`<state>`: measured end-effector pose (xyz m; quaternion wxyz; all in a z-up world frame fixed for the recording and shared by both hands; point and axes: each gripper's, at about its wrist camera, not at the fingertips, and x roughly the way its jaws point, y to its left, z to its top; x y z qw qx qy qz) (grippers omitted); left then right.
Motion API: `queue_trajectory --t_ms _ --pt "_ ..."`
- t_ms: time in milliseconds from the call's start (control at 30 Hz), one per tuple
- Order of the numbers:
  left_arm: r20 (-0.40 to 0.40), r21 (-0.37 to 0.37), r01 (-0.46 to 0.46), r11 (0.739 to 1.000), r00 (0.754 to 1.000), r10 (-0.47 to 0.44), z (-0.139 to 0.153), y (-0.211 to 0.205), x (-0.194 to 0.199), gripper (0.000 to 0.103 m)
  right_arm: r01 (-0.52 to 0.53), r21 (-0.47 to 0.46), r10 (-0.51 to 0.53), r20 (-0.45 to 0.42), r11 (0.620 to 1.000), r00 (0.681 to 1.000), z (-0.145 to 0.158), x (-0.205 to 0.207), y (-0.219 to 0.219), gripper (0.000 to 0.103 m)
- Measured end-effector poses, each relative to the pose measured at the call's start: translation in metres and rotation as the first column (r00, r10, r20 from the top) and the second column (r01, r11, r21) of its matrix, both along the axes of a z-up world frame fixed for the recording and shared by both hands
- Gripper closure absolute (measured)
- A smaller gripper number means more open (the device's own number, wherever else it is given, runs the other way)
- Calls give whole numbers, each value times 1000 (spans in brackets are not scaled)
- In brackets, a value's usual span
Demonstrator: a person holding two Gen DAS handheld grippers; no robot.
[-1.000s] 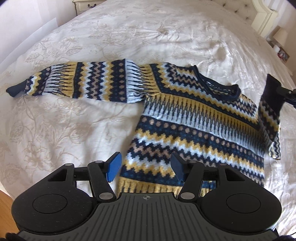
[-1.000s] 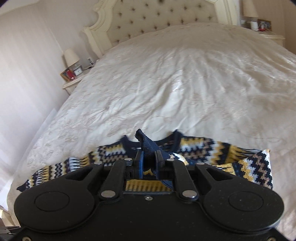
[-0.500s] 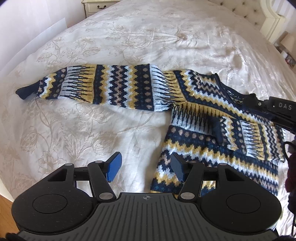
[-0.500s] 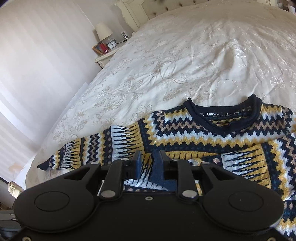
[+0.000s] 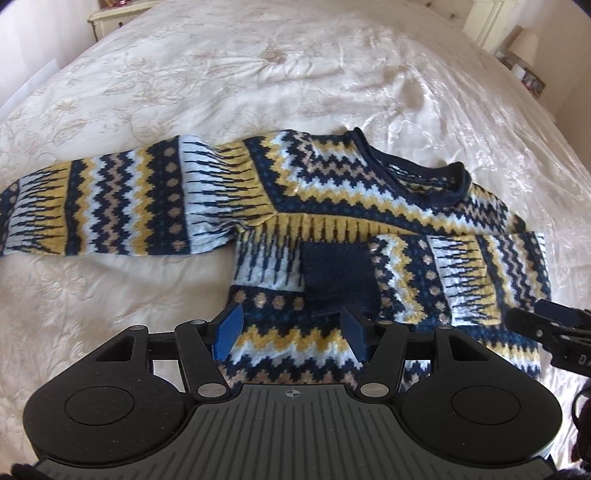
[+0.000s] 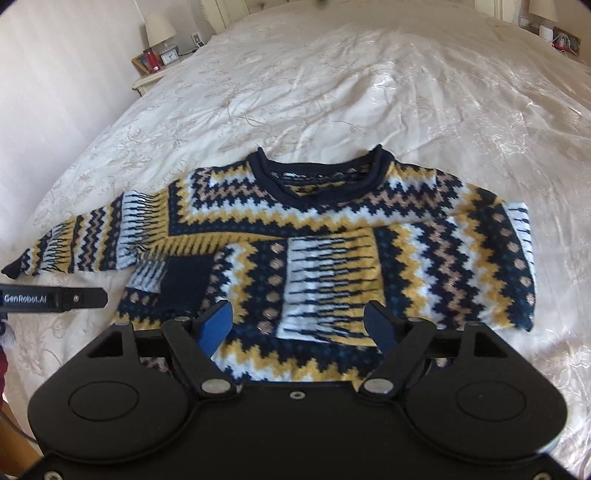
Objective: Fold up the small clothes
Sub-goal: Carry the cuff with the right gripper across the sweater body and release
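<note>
- As far as counting goes, it's one sweater [image 6: 325,236] and two hand-held grippers, all over one bed [image 6: 369,92] with a cream embroidered cover.
- Sweater is a navy, yellow, white and tan zigzag knit, lying flat and face up near the foot edge of the bed, neckline [image 6: 317,177] pointing toward the headboard.
- Two sleeves: one sleeve [image 5: 110,206] is stretched straight out toward the side edge of the bed, the other sleeve [image 6: 332,280] is folded across the chest, with its navy cuff [image 5: 338,278] lying on the front of the body.
- Left hand-held gripper [image 5: 291,334] hovers over the hem area with its blue pads well apart, nothing between them but the knit showing underneath; can't tell if they touch the fabric.
- Right hand-held gripper [image 6: 299,326] is also spread wide, over the lower part of the folded sleeve, not clamped on anything.
- Each gripper's tip pokes into the other's view from the side.
- Off the bed: two bedside lamps, lamp one [image 6: 159,27] on a nightstand [image 6: 147,79] at one head corner with a small clock and a red item, lamp two [image 6: 543,9] at the other head corner.
- No containers anywhere that I can see, nothing holding anything.
</note>
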<state>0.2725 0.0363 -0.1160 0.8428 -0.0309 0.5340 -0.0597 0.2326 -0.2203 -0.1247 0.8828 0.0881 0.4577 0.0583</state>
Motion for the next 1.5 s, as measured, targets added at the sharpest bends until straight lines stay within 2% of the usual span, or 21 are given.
queue_trajectory --t_ms 233,467,600,633,667,733,800,900,1067,1167,1200,1333,1500 --pt "-16 14 59 998 998 -59 -32 -27 24 46 14 -22 -15 -40 1000 999 -14 -7 -24 19" --pt "-83 13 26 1000 996 -25 -60 -26 49 46 5 -1 -5 -88 1000 996 -30 1 -32 18" --pt "-73 -49 -2 999 997 -1 -67 -23 53 46 -2 13 3 -108 1000 994 -37 8 -34 18" --pt "-65 -73 -13 997 998 8 -67 -22 53 51 -2 16 4 -113 1000 994 -39 9 -34 18" --pt "-60 -90 -26 996 998 20 -67 -22 53 58 -2 19 4 -119 1000 993 -41 9 -35 18" --pt "-63 -60 -46 997 997 42 -65 -26 53 86 0 23 4 -131 1000 991 -44 10 -36 18" --pt "-60 -31 -32 999 998 31 -61 -29 53 95 3 24 1 -142 1000 990 -47 10 -38 18" --pt "-9 -39 -27 999 1000 27 -43 -29 48 97 15 34 -10 -151 999 989 -48 9 -41 18" --pt "138 -72 19 997 990 -9 13 -22 41 97 39 38 -33 -147 999 989 -45 4 -48 18" --pt "212 -51 6 999 977 5 40 -10 44 97 60 42 -54 -133 997 990 -40 0 -53 18" --pt "214 -46 -3 999 977 13 44 -4 48 97 70 44 -64 -127 997 990 -39 0 -56 17" --pt "167 -43 -43 998 985 49 29 14 66 97 114 54 -108 -110 992 988 -37 2 -68 13" --pt "139 42 -43 998 990 37 1 17 75 97 152 29 -149 -97 988 984 -41 20 -83 13"
